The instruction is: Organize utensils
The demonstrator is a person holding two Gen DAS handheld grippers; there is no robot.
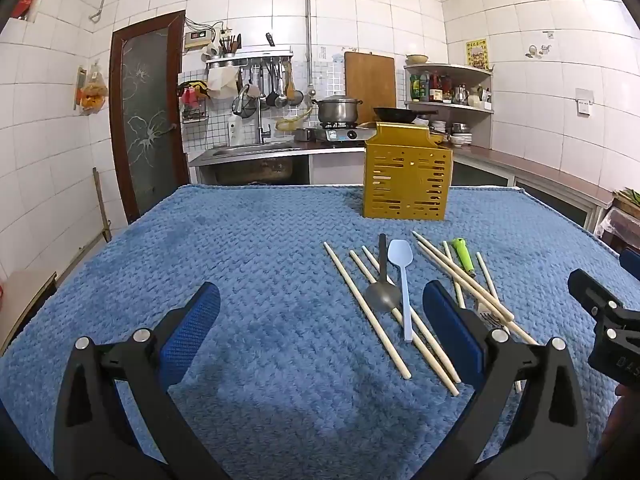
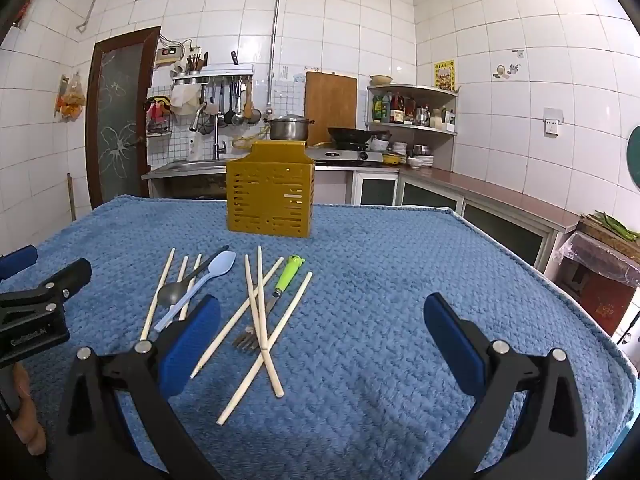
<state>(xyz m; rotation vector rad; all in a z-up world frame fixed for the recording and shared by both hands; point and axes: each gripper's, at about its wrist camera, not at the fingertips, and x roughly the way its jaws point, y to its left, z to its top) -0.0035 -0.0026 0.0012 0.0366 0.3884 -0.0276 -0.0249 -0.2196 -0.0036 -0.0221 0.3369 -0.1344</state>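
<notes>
Fingers (image 1: 320, 320) (image 2: 320, 328) of both my hands spread wide and empty over the blue-towelled desk (image 1: 240, 240), short of the slotted yellow plastic utensil holder (image 2: 270, 196), where crossed pale wooden chopsticks (image 2: 260, 312) overlying the green-handled metal fork (image 2: 276, 296) could scatter if I pinch carelessly.

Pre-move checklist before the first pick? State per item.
1. Left tool open, nothing held: ok.
2. Right tool open, nothing held: ok.
3. Yellow caddy upright on the blue cloth: ok.
4. Caddy compartments free: cannot tell, top not visible.
5. Chopsticks separated for a single pick: not ok, several cross over the fork.
6. Blue spoon clear of the grey spoon: not ok, they lie touching.
</notes>
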